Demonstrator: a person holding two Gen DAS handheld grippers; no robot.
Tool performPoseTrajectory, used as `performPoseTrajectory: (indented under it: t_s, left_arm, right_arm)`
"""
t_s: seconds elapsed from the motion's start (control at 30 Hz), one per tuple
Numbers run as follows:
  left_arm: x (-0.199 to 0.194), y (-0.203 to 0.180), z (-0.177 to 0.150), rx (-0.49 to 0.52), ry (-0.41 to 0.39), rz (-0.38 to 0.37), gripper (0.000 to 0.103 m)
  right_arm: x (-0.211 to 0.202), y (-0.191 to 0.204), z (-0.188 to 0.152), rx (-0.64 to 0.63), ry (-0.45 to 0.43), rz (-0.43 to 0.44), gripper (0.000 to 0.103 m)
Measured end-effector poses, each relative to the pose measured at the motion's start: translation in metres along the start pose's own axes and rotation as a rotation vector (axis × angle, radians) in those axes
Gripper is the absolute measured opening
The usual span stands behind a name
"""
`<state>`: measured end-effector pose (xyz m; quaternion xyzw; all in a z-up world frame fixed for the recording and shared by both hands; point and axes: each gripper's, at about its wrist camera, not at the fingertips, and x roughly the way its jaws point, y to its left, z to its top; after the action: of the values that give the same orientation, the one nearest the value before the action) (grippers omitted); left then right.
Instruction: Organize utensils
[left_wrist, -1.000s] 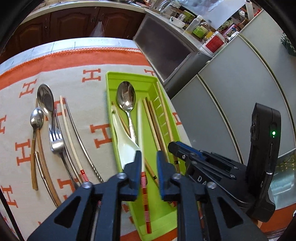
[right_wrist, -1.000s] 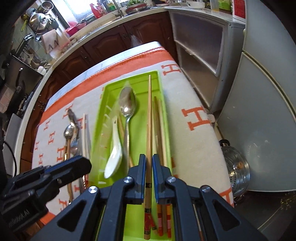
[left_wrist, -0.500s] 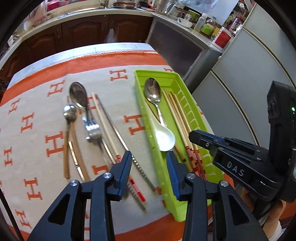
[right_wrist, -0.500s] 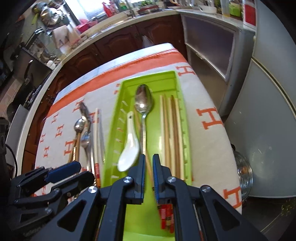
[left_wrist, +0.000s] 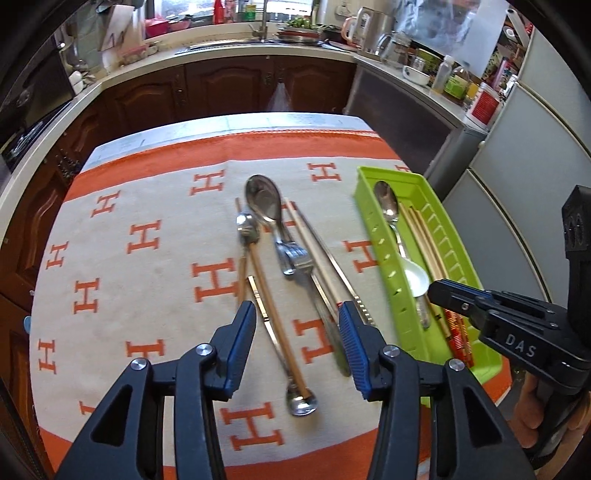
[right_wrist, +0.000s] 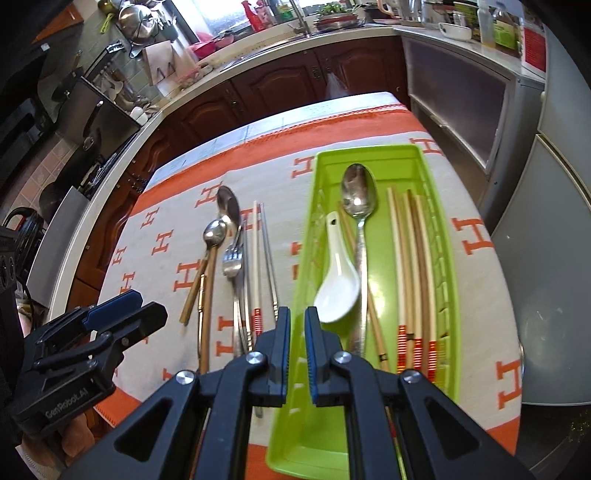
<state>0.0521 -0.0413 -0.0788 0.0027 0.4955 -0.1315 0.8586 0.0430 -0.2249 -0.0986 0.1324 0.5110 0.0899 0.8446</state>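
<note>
A green tray (right_wrist: 308, 236) lies on the right of the orange-and-beige cloth (left_wrist: 147, 280). In it are a metal spoon (right_wrist: 357, 195), a white ceramic spoon (right_wrist: 338, 284) and several chopsticks (right_wrist: 410, 258). Left of the tray, loose on the cloth, are a large spoon (left_wrist: 264, 199), a wooden-handled small spoon (left_wrist: 246, 229), a fork (left_wrist: 295, 254) and chopsticks (left_wrist: 314, 251). My left gripper (left_wrist: 297, 314) hovers over these loose pieces with its jaws opening and nothing held. My right gripper (right_wrist: 297, 317) hangs over the tray's near left wall, jaws nearly together and empty.
Dark wooden cabinets (left_wrist: 229, 85) and a cluttered counter (right_wrist: 258, 40) run behind the table. A grey fridge (left_wrist: 524, 177) stands close to the table's right edge. A hand (left_wrist: 532, 406) holds the right gripper's handle (left_wrist: 517, 332).
The left gripper let go of the red-striped chopstick in the tray, swung left over the loose utensils and widened. The right gripper dropped its wooden chopstick into the tray and drew back.
</note>
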Motion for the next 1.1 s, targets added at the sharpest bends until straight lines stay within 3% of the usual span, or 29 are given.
performPoseTrajectory:
  t_s: [0.6, 0.87, 1.1]
  left_arm:
    - [-0.002, 0.071, -0.001, -0.08, -0.028, 0.093, 0.045]
    - [0.007, 0.092, 0.017, -0.108, 0.012, 0.014, 0.045]
    - [0.032, 0.087, 0.044, -0.083, 0.048, -0.08, 0.045]
  right_arm:
    - [0.013, 0.064, 0.026, -0.13, 0.028, 0.005, 0.008]
    - [0.019, 0.078, 0.058, -0.136, 0.063, 0.039, 0.008]
    - [0.039, 0.084, 0.087, -0.125, 0.105, 0.039, 0.008]
